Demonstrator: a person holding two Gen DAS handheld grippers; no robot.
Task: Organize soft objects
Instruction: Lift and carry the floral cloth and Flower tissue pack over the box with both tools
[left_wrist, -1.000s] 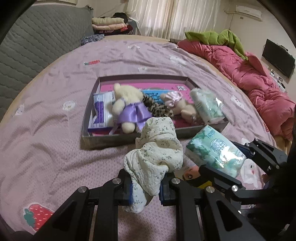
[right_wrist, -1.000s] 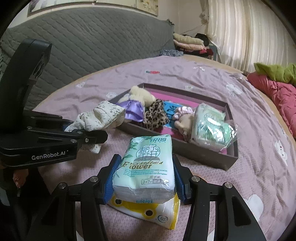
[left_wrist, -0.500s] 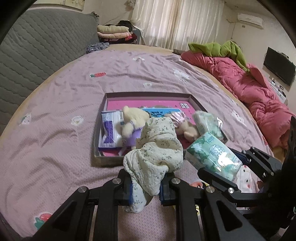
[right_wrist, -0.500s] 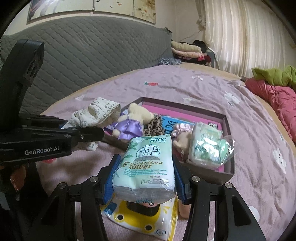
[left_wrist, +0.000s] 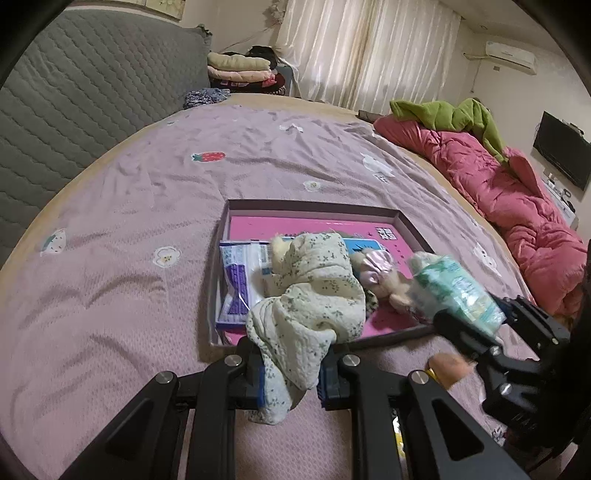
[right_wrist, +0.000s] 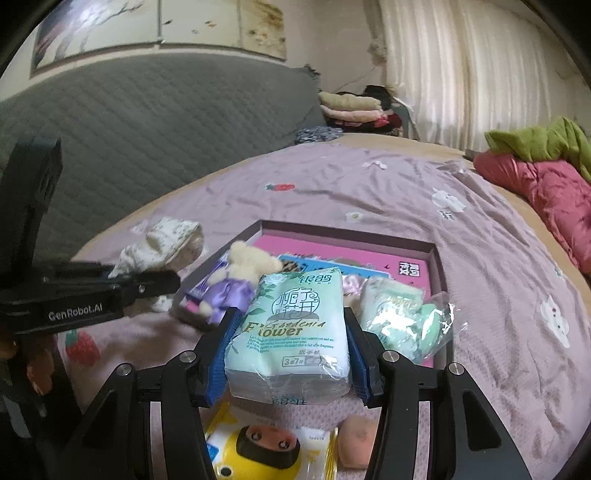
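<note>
My left gripper (left_wrist: 291, 373) is shut on a cream floral cloth (left_wrist: 310, 299) and holds it up over the near edge of the shallow box (left_wrist: 314, 207); the cloth also shows in the right wrist view (right_wrist: 162, 247). My right gripper (right_wrist: 288, 354) is shut on a green tissue pack (right_wrist: 291, 328), raised in front of the box (right_wrist: 347, 230); the pack shows blurred in the left wrist view (left_wrist: 458, 291). In the box lie a bear in a purple dress (right_wrist: 240, 277), a purple-white packet (left_wrist: 240, 284), a small pink-capped bear (left_wrist: 380, 273) and a bagged green pack (right_wrist: 402, 317).
A yellow cartoon packet (right_wrist: 266, 446) and a peach-coloured object (right_wrist: 354, 443) lie on the purple bedsheet (left_wrist: 110, 258) under my right gripper. A red quilt (left_wrist: 517, 206) lines the right side. A grey headboard (right_wrist: 147, 122) stands at the left.
Both grippers have risen and moved toward the box with their loads. The tissue pack now hangs over the box's near right corner and the cloth over its near edge.
</note>
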